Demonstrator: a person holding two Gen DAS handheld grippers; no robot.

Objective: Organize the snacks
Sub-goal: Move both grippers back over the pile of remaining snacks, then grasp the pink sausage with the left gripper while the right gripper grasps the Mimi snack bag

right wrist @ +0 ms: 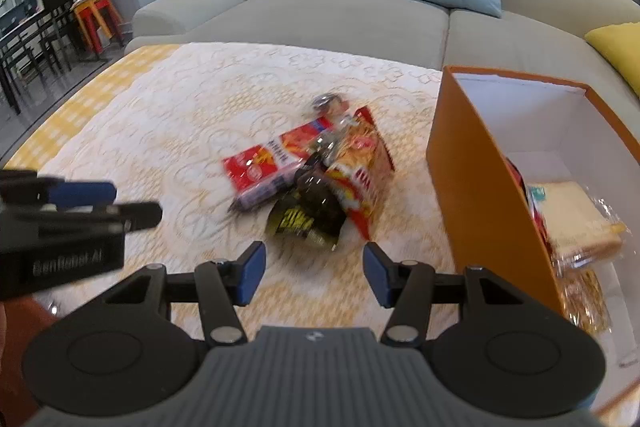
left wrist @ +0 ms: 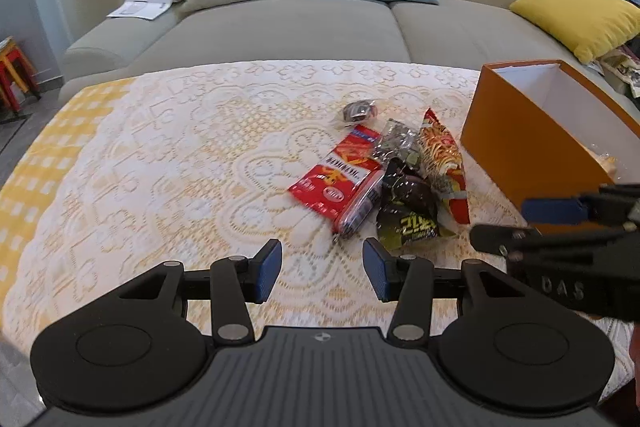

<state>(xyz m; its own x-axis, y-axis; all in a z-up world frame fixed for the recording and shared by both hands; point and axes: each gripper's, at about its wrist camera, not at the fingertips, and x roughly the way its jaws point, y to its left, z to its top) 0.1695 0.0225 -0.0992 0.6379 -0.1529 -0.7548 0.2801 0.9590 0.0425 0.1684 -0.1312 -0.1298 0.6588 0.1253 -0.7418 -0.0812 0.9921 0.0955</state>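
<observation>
1. The right-wrist view is blurred; the snack packets [right wrist: 316,179] smear together, and the orange box [right wrist: 476,195] is cut off at the frame edge.
2. A lace cloth covers the table [left wrist: 160,163]; a grey sofa [left wrist: 280,23] stands behind it.
3. Only the right view shows wrapped snacks inside the box.
4. Left tongs [left wrist: 322,269] and right tongs [right wrist: 314,273] are released, empty; the packets lie heaped beside the box, towards the table's right edge.
</observation>
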